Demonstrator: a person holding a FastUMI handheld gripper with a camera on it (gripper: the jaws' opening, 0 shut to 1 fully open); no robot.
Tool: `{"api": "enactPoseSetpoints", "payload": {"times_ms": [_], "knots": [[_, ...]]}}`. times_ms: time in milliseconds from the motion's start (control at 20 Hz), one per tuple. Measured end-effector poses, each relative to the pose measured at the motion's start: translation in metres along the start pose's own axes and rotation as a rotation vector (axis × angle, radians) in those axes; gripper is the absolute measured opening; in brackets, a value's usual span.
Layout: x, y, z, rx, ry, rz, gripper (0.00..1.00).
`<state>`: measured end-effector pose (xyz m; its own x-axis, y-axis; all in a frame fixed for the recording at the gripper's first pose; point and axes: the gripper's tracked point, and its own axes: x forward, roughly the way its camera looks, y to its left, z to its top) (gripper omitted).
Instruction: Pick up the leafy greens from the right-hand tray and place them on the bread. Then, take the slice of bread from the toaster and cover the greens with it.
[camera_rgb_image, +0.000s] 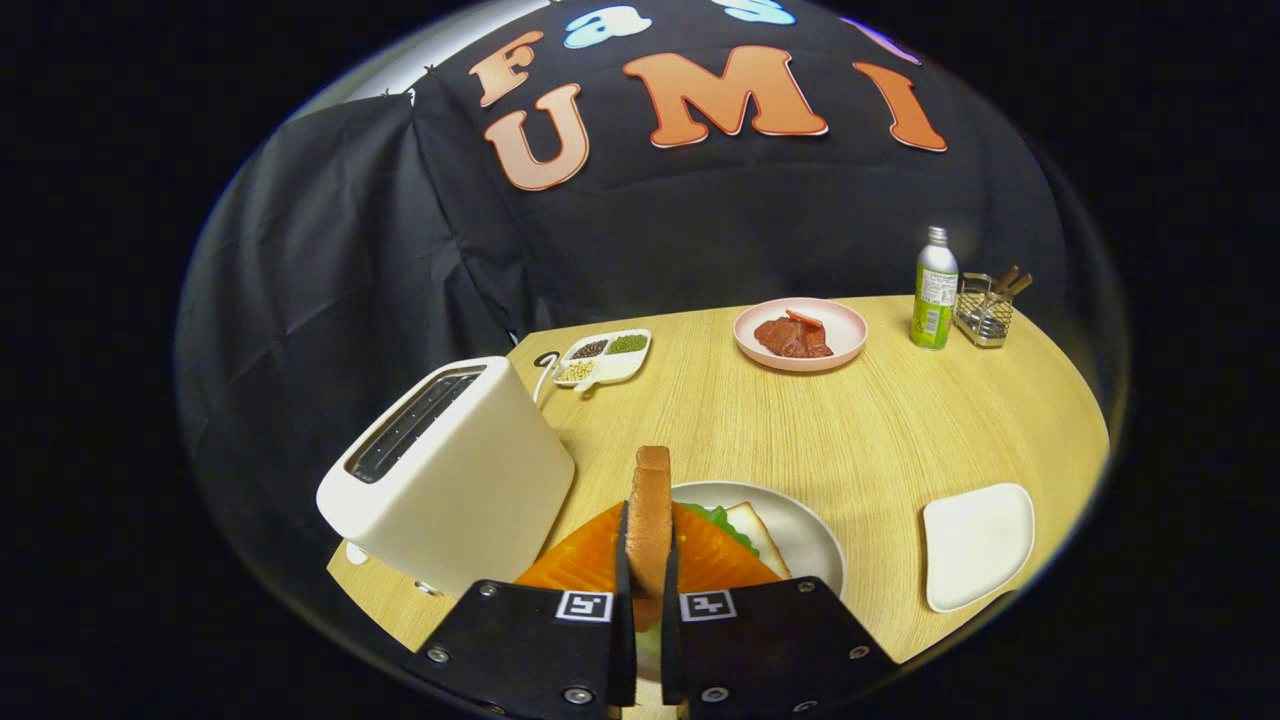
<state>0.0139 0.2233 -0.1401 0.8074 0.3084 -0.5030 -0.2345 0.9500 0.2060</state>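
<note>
My gripper (648, 560) is shut on a slice of bread (652, 505), held upright on edge between the two fingers. Below and just ahead of the fingers lies a round plate (815, 535) with a bottom bread slice (758, 532), leafy greens (722, 522) on it, and a broad orange piece (585, 565) spread under the fingers. The white toaster (450, 475) stands to the left of the fingers, its slots facing up and dark. A white tray (978, 545) sits to the right of the plate with nothing on it.
Farther back stand a pink plate (800, 333) with red meat pieces, a divided white dish (605, 357) of seeds, a green bottle (935, 290) and a wire holder (985, 310) with utensils. Bare wooden tabletop (880, 440) lies between them.
</note>
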Motion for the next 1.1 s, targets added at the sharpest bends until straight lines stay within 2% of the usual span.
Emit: {"api": "enactPoseSetpoints", "payload": {"times_ms": [200, 250, 300, 450, 600, 750, 800, 900, 1100], "knots": [[0.005, -0.022, -0.005, 0.031, 0.024, -0.030, 0.17], [0.008, -0.028, -0.007, 0.029, 0.031, -0.042, 0.20], [0.009, -0.032, -0.010, 0.030, 0.038, -0.049, 0.27], [0.012, -0.042, -0.019, 0.025, 0.068, -0.076, 0.36], [0.011, -0.053, -0.024, 0.018, 0.087, -0.099, 0.62], [0.007, -0.061, -0.021, -0.001, 0.072, -0.125, 0.78], [0.004, -0.063, -0.018, -0.008, 0.058, -0.133, 0.87], [0.001, -0.067, -0.010, -0.030, 0.025, -0.153, 0.99], [-0.014, -0.079, 0.003, -0.055, -0.030, -0.177, 0.99]]}}
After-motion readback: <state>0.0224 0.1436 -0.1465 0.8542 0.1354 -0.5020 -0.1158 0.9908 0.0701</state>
